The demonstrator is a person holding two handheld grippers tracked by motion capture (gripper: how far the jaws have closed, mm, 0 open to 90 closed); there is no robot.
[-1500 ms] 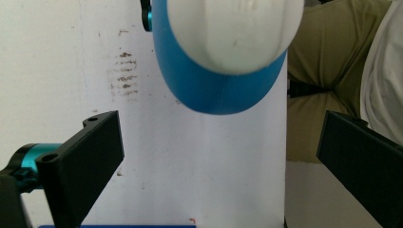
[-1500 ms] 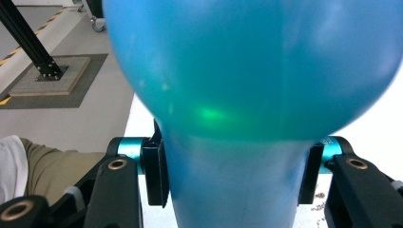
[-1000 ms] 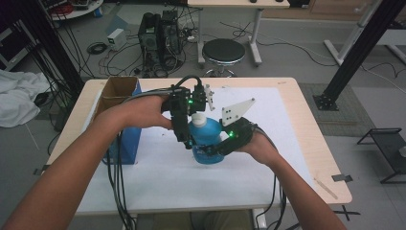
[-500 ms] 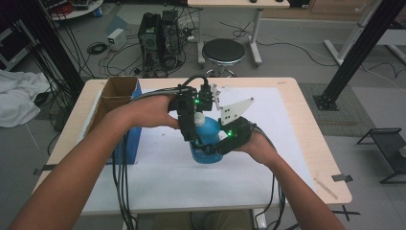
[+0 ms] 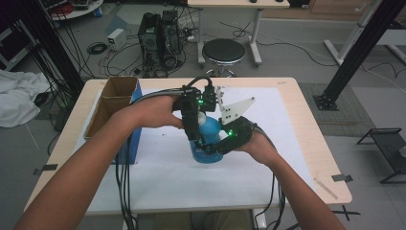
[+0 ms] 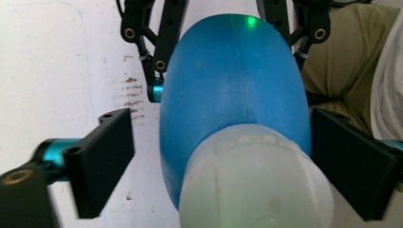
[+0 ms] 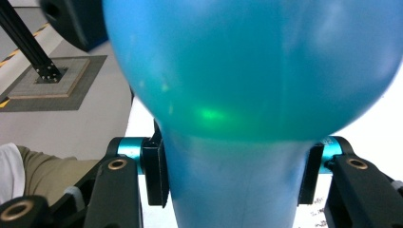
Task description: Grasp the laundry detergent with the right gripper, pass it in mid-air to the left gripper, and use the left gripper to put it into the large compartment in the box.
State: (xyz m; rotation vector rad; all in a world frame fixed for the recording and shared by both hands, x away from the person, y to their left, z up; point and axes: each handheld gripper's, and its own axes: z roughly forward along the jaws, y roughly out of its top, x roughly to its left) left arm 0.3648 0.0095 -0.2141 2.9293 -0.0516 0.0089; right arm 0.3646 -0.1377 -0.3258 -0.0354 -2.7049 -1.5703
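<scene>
A blue bottle [image 5: 209,140] with a whitish cap [image 5: 201,118] stands on the white sheet in the middle of the table. My right gripper [image 5: 208,146] comes in from the right and is shut on the bottle's body; in the right gripper view its pads [image 7: 153,171] press both sides of the blue bottle [image 7: 247,61]. My left gripper [image 5: 198,129] hangs over the top, pointing down. In the left gripper view it [image 6: 223,171] is open, its jaws straddling the cap [image 6: 256,185] and the blue shoulder [image 6: 228,85], with a gap on the left side.
An open cardboard box [image 5: 115,103] with blue sides stands at the table's left edge. Cables [image 5: 125,182] trail from both grippers over the front edge. A black stool [image 5: 223,50] and computer towers [image 5: 160,31] stand on the floor behind the table.
Almost nothing differs. The left hand has edged slightly right over the cap, and the right gripper keeps its hold on the bottle.
</scene>
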